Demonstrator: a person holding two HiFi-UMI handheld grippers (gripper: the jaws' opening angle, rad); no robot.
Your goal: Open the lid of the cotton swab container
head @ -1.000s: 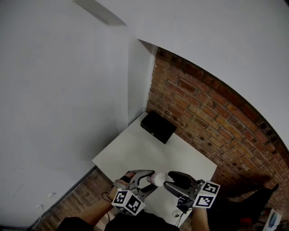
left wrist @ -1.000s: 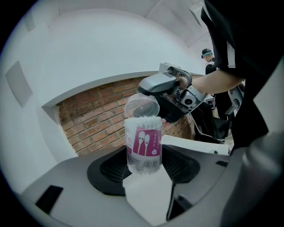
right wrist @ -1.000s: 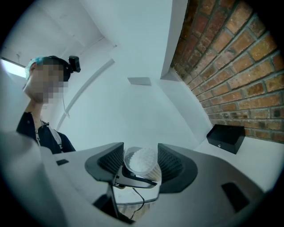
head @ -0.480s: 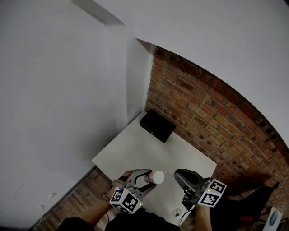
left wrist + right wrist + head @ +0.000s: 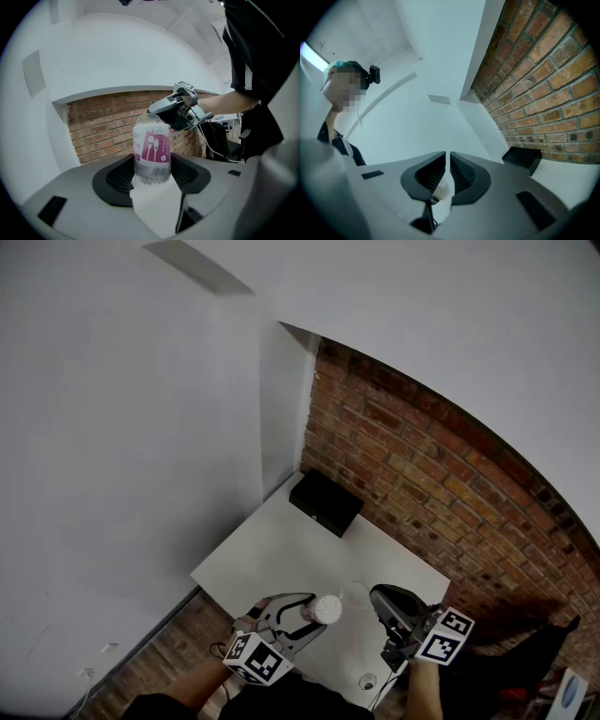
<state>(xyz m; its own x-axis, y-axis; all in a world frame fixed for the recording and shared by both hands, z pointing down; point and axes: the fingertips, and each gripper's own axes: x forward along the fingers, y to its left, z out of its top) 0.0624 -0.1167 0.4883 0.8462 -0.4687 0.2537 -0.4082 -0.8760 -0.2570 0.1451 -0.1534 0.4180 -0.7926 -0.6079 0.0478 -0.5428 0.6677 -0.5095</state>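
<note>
The cotton swab container (image 5: 327, 607), a clear tube with a pink label (image 5: 151, 152), is held off the white table (image 5: 281, 554) with my left gripper (image 5: 317, 615) shut on its lower part. Its top end points toward my right gripper (image 5: 377, 596), which stands a short way off to the right and shows behind the tube (image 5: 179, 112). The right gripper's (image 5: 446, 172) jaws have just been closing and are nearly together. A thin whitish translucent piece (image 5: 440, 190), seemingly the lid (image 5: 354, 593), is pinched between them.
A black box (image 5: 326, 502) sits at the table's far edge against the brick wall (image 5: 441, 484) and shows in the right gripper view (image 5: 522, 158). A person (image 5: 344, 89) stands at the near edge. A dark chair (image 5: 220, 140) is off to the right.
My right gripper has drawn away to the right from the container's top, and its jaws have gone from wide apart to nearly together. The left gripper has stayed where it was with the container.
</note>
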